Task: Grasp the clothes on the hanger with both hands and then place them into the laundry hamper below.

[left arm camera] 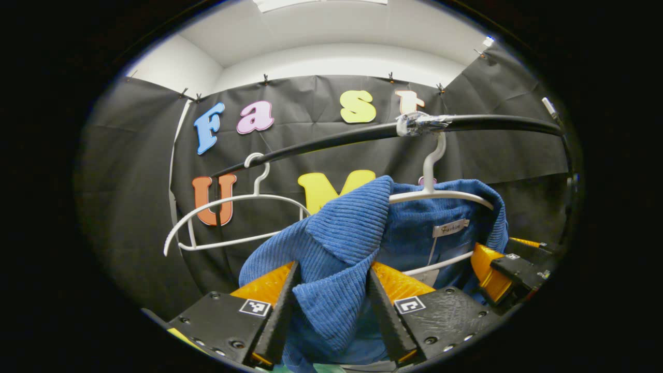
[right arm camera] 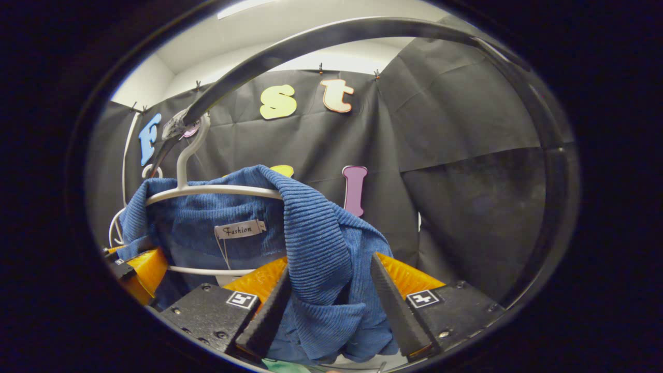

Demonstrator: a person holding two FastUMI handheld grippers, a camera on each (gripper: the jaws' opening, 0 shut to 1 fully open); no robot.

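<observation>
— Where's the garment?

— The blue knit top (left arm camera: 357,228) hangs on the white hanger (left arm camera: 440,194) under the rail (left arm camera: 336,140). My left gripper (left arm camera: 331,300) pinches one shoulder fold; my right gripper (right arm camera: 331,305) pinches the other.

— How will it handle?

— Soft, light, stretchy, I'd judge; shoulders grip best.

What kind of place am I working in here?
Likely a staged recording booth, not a home closet: black cloth wall pinned up below a white ceiling, a dark clothes rail carrying white hangers, and one blue garment.
</observation>
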